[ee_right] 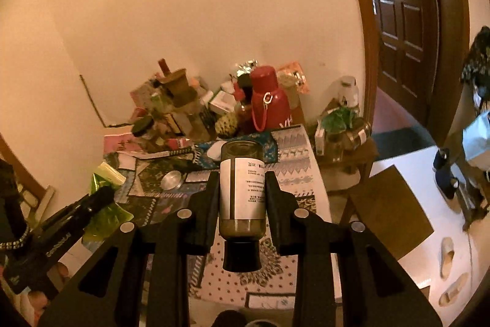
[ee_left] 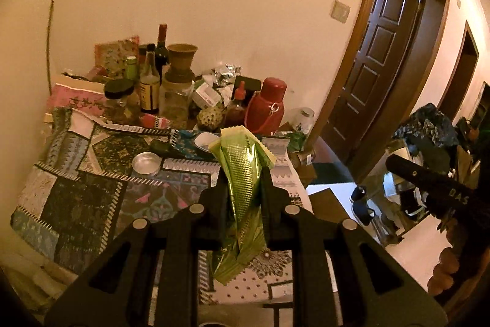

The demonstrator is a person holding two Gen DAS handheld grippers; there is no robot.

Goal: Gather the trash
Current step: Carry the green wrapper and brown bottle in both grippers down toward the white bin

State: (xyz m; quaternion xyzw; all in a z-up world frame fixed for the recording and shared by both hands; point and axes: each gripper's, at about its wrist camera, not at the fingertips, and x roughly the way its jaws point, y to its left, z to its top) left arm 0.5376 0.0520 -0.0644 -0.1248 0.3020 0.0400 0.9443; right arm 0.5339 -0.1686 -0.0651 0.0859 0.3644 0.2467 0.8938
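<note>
A: Left tool (ee_left: 245, 173) — what is it carrying?

B: It is gripping a crumpled green foil wrapper (ee_left: 245, 192), pads pinching it at mid-length. The top is flaring out above the fingertips, the tail is hanging down between the arms. It is hovering clear of the worktop (ee_left: 73, 204), not touching the patchwork cloth.

A: And the right tool (ee_right: 242, 192)?

B: It is clamping a glass bottle (ee_right: 242, 189), white label facing the camera, black cap (ee_right: 242, 256) pointing back toward the lens, base pointing away. Some dark residue is sitting near the neck. This too is hanging above the cloth.

A: Seeing one tool from the other?

B: Yes. The right view is showing the left tool (ee_right: 101, 198) low on the left with the green wrapper (ee_right: 104, 173) in it.

A: Worktop itself?

B: A small metal lid (ee_left: 146, 163) is lying on the cloth. A red flask (ee_left: 266, 106), jars and bottles are crowding the far edge by the wall. A dark panelled door (ee_left: 376, 66) is standing to the right.
</note>
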